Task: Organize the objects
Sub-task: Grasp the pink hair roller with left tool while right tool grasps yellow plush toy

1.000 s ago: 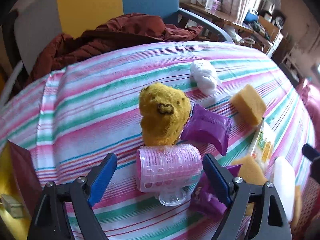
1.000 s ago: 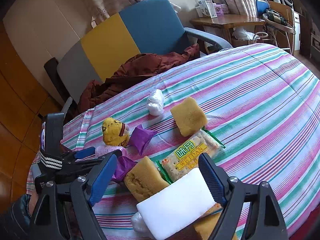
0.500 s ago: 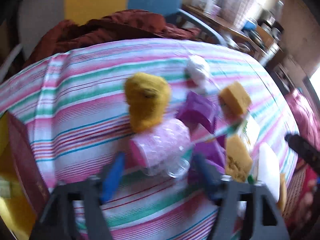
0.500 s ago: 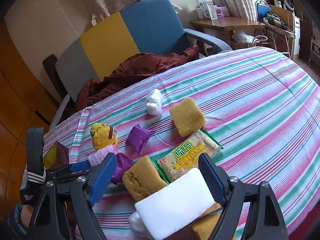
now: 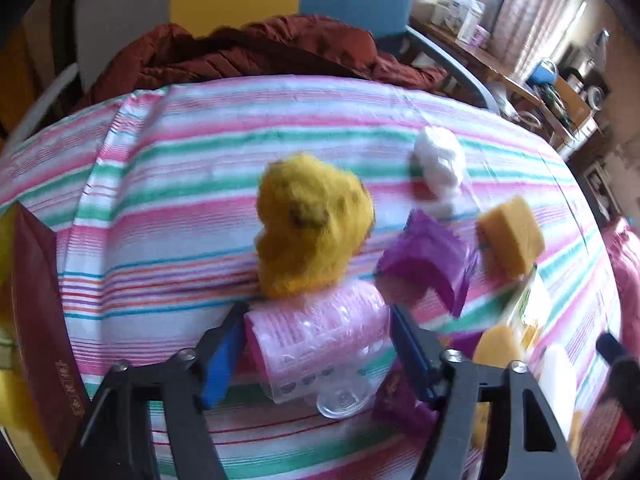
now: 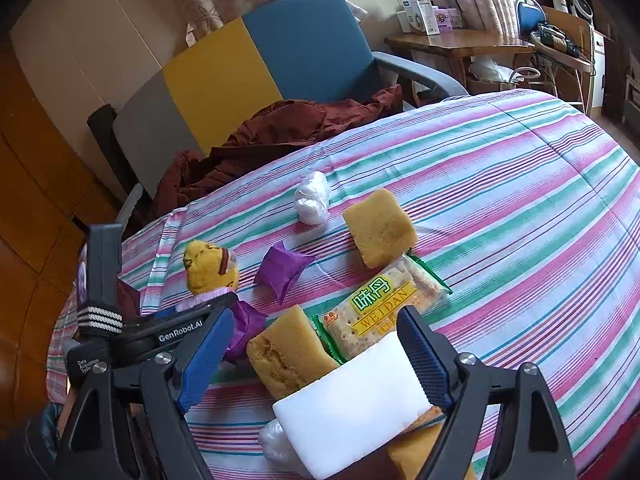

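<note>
Closing my left gripper [image 5: 316, 344] on the pink hair roller [image 5: 320, 336], its jaws have just narrowed until they meet the roller's ends, beside the yellow plush [image 5: 312, 224] on the striped bed [image 5: 160, 184]; right gripper [image 6: 316, 352] hangs apart, empty.

A rust-red jacket [image 6: 280, 128] lies on the colour-blocked armchair [image 6: 256, 68].

Right gripper [image 6: 316, 352] open over white block [image 6: 352, 408] — sponges, cracker packet [image 6: 384, 300], striped cloth [image 6: 520, 200]
</note>
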Motion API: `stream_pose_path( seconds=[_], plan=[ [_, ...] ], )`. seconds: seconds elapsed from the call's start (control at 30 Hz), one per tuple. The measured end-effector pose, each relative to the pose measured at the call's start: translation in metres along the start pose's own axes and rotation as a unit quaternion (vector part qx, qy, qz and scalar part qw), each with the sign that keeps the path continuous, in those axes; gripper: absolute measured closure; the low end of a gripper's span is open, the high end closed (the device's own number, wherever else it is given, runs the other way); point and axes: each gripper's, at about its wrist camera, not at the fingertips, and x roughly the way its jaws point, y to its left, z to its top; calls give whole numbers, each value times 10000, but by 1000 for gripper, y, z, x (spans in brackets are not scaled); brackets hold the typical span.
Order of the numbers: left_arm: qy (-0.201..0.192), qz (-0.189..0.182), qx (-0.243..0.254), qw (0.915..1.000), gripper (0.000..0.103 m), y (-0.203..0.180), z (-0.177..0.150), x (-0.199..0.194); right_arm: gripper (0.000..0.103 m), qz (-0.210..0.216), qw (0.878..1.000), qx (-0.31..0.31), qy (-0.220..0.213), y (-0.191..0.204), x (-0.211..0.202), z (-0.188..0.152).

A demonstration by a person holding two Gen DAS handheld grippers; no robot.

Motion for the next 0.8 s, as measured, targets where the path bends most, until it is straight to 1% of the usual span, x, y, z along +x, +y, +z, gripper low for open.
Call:
stream_pose_path(
  seconds=[0.07, 0.13, 0.2, 0.23, 0.3, 0.37, 0.4, 0.43, 0.47, 0.5, 0.53, 0.57, 0.6, 0.63, 0.67, 0.73, 0.8],
  plan=[
    [-55, -64, 95, 9999, 33, 6, -5, -5, 18, -36, 9999, -148, 21, 5, -1, 1],
    [-43, -203, 91, 9997, 33, 12, -9, -7, 18, 109, 9993, -349, 102, 14, 1, 5],
    [-75, -261, 144, 9995, 33, 17, -17, -13, 18, 220, 9982, -532, 177, 25, 5, 11],
    [-97, -286, 165, 9994, 33, 19, -21, -15, 18, 345, 9972, -619, 241, 31, 8, 17],
    [-176, -356, 218, 9990, 33, 20, -29, -24, 18, 724, 9937, -761, 395, 46, 16, 30],
    [-272, -432, 272, 9983, 33, 18, -36, -32, 18, 1196, 9863, -926, 657, 63, 33, 43],
    [-357, -446, 348, 9978, 33, 16, -40, -37, 18, 1437, 9808, -994, 871, 71, 44, 48],
    [-396, -434, 403, 9975, 33, 14, -41, -39, 21, 1668, 9739, -1063, 1117, 81, 57, 51],
    [-431, -421, 456, 9971, 33, 13, -43, -40, 22, 1807, 9676, -1152, 1332, 91, 70, 52],
    [-419, -447, 404, 9973, 33, 15, -45, -40, 22, 1922, 9607, -1256, 1560, 99, 81, 52],
    [-331, -539, 206, 9978, 33, 20, -47, -38, 24, 2119, 9506, -1324, 1842, 106, 93, 52],
    [-228, -588, 4, 9980, 33, 27, -48, -34, 25, 2211, 9432, -1425, 2028, 112, 103, 51],
    [-242, -567, -73, 9981, 33, 31, -50, -33, 25, 2278, 9378, -1490, 2155, 117, 111, 50],
    [-314, -624, -116, 9975, 33, 33, -51, -34, 25, 2449, 9297, -1524, 2291, 120, 118, 49],
    [-382, -654, -153, 9970, 33, 34, -53, -37, 26, 2533, 9245, -1518, 2412, 121, 125, 48],
    [-540, -796, -187, 9952, 33, 32, -55, -44, 27, 2532, 9206, -1585, 2516, 122, 134, 46],
    [-718, -884, -102, 9934, 33, 26, -56, -50, 28, 2618, 9176, -1536, 2569, 117, 138, 43]
  ],
)
